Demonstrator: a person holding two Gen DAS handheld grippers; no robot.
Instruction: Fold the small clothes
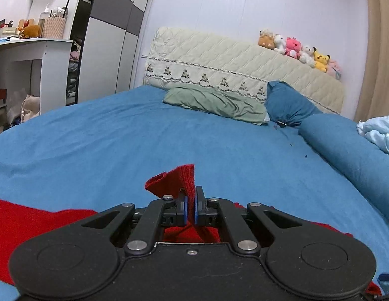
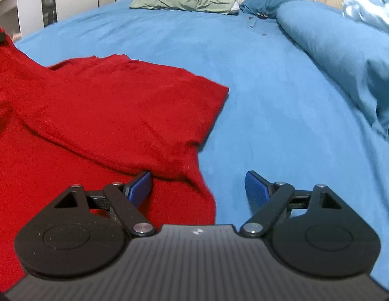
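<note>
A red garment (image 2: 94,115) lies on the blue bed (image 2: 257,100), one corner lifted. The left gripper (image 1: 190,207) has its fingers clamped on that corner. The right gripper (image 2: 198,188), fingers spread wide and empty, straddles the garment's right edge.

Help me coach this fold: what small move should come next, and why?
Probably close the right gripper on the red knitted garment's near edge. Its jaws stand open, one blue pad touching the cloth, while the left gripper is shut on a lifted corner above the blue bedsheet.
</note>
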